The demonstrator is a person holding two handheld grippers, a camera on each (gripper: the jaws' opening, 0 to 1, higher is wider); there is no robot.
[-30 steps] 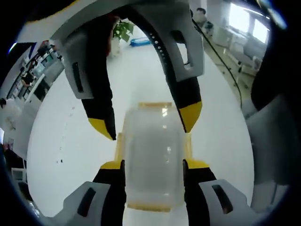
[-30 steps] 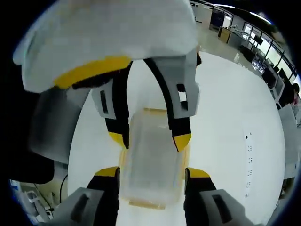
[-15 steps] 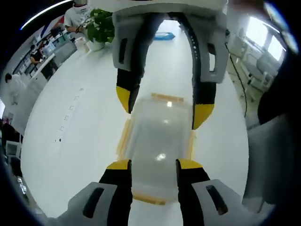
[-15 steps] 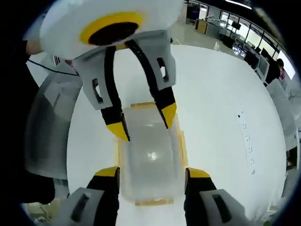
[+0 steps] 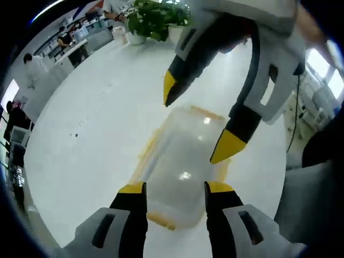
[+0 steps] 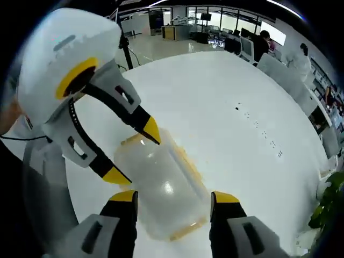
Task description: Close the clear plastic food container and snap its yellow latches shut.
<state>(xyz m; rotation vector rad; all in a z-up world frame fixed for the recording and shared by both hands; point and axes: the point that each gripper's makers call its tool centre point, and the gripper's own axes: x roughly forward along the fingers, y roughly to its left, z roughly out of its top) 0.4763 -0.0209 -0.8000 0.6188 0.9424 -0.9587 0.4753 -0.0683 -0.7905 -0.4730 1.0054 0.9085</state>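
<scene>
The clear plastic container (image 5: 183, 158) lies on the white table (image 5: 91, 145) with its lid on and yellow latches along its edges. In the left gripper view it sits just past my left gripper (image 5: 174, 188), which is open with its yellow tips wide apart. My right gripper (image 5: 199, 118) comes in from the upper right, open, with its tips hanging over the container's far half. In the right gripper view the container (image 6: 161, 188) lies slantwise ahead of my open right gripper (image 6: 174, 196). There the left gripper (image 6: 133, 153) reaches in from the left over the container's far end.
Potted plants (image 5: 156, 16) stand at the table's far edge, with people and desks (image 5: 32, 70) beyond. A cable (image 5: 294, 123) runs down the right side. Small dark marks (image 6: 263, 131) dot the table, and office desks (image 6: 215, 32) lie beyond it.
Both views have rolled and pulled back. Each gripper now sits higher and at an angle over the container instead of straddling its sides. The container lies where it was on the table.
</scene>
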